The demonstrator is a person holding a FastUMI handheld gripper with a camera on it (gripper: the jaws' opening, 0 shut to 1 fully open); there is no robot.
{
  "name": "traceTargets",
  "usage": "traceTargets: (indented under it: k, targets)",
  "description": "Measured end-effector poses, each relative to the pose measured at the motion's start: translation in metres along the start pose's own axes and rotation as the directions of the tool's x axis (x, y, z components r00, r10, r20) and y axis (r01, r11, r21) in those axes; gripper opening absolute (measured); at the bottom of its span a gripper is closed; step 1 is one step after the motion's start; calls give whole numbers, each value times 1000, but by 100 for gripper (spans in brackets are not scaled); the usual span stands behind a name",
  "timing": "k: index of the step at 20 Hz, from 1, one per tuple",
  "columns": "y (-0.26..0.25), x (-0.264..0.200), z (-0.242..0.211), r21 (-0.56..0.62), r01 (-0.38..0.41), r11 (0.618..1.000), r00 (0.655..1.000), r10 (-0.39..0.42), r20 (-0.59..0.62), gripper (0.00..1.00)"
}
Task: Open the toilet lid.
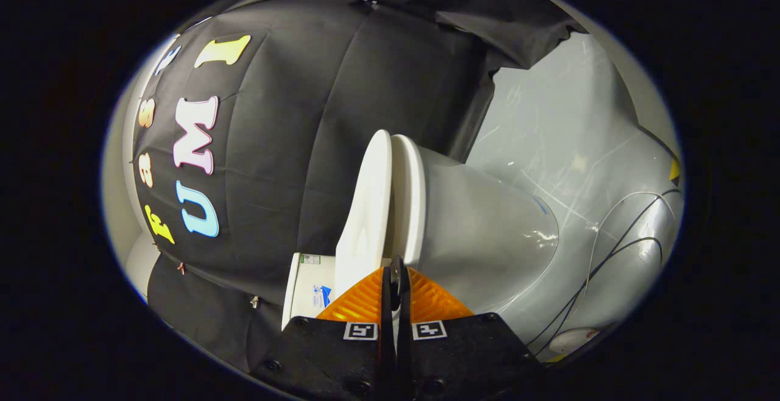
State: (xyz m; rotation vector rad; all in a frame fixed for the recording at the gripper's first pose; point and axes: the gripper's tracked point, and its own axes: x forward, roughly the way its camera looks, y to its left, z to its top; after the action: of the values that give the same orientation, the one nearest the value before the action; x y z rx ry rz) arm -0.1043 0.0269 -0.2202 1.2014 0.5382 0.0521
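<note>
Gripper view: my hand-held gripper (396, 279) has its fingers nearly together, pinching the edge of the toilet lid (365, 206), prying it slightly off the seat (409, 197) for swinging.

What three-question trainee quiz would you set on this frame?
1. True or false: the toilet lid lies flat against the seat.
2. The jaws of the gripper stand: A) wide open; B) nearly together, just short of the gap between lid and seat; C) clamped on a cable.
3. Fill in: the thin cables run over the ___ beside the bowl.

Key: 1 false, a gap shows between lid and seat. 2 B. 3 floor.
</note>
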Motion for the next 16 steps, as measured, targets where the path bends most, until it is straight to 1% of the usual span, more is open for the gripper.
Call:
traceTargets:
  k: [5,7,11,16]
  targets:
    - [22,-8,4,-63,23,998,999,-21,35,6]
    - [39,-9,5,-100,25,995,999,-20,47,6]
    - [71,-16,4,-189,60,980,996,-47,76,5]
    - [115,-21,1,-247,82,966,994,-62,90,5]
